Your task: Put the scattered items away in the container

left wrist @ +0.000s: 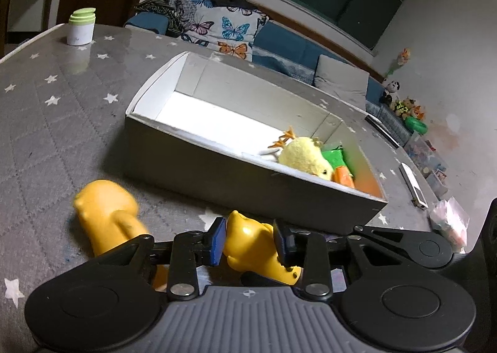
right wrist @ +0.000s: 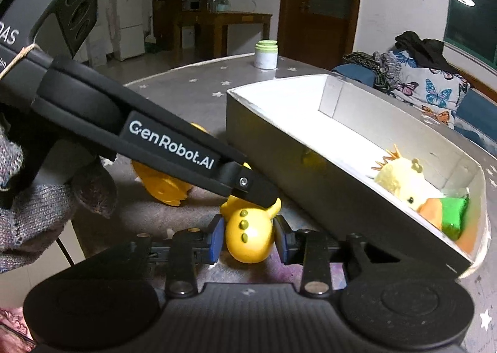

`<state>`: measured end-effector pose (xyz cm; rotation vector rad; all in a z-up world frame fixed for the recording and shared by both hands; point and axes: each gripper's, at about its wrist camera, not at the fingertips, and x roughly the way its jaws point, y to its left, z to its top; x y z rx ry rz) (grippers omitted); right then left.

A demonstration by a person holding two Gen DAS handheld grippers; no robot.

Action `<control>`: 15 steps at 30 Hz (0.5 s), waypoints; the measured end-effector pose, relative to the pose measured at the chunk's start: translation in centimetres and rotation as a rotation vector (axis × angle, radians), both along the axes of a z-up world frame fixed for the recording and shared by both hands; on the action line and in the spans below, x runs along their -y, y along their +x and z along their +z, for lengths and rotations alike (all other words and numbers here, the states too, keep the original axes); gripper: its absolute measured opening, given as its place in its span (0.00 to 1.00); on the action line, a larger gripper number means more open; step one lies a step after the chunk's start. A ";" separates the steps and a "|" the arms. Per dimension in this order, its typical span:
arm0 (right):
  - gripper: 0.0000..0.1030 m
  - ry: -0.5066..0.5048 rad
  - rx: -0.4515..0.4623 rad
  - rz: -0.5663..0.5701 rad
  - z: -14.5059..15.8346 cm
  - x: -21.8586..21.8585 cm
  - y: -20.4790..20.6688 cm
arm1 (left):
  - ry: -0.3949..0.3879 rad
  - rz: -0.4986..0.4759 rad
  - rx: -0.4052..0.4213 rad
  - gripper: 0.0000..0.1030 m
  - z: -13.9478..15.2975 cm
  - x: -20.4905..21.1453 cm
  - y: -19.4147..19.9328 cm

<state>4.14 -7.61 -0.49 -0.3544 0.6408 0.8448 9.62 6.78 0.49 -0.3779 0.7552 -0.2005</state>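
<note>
A small yellow toy figure (left wrist: 251, 244) lies on the grey star-patterned table, just in front of the white box (left wrist: 174, 151). My left gripper (left wrist: 250, 239) is shut on its upper end. My right gripper (right wrist: 248, 238) stands around its rounded lower end (right wrist: 250, 239), pads close on both sides; contact is unclear. The left gripper's finger (right wrist: 248, 185) crosses the right wrist view from the upper left. A second yellow toy (left wrist: 108, 213) lies on the table to the left, and shows in the right wrist view (right wrist: 164, 185). The box holds a yellow plush chick (left wrist: 306, 157) and green and orange items (left wrist: 338, 166).
A white jar with a green lid (left wrist: 81, 28) stands at the far left of the table. A white flat device (left wrist: 413, 185) and a plastic bag (left wrist: 450, 222) lie right of the box. A sofa with a butterfly cushion (left wrist: 223, 29) is behind the table.
</note>
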 end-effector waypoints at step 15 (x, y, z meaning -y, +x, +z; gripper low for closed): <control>0.31 0.102 0.094 -0.115 5.3 0.8 3.8 | -0.089 -0.001 0.123 0.29 5.3 -0.6 6.0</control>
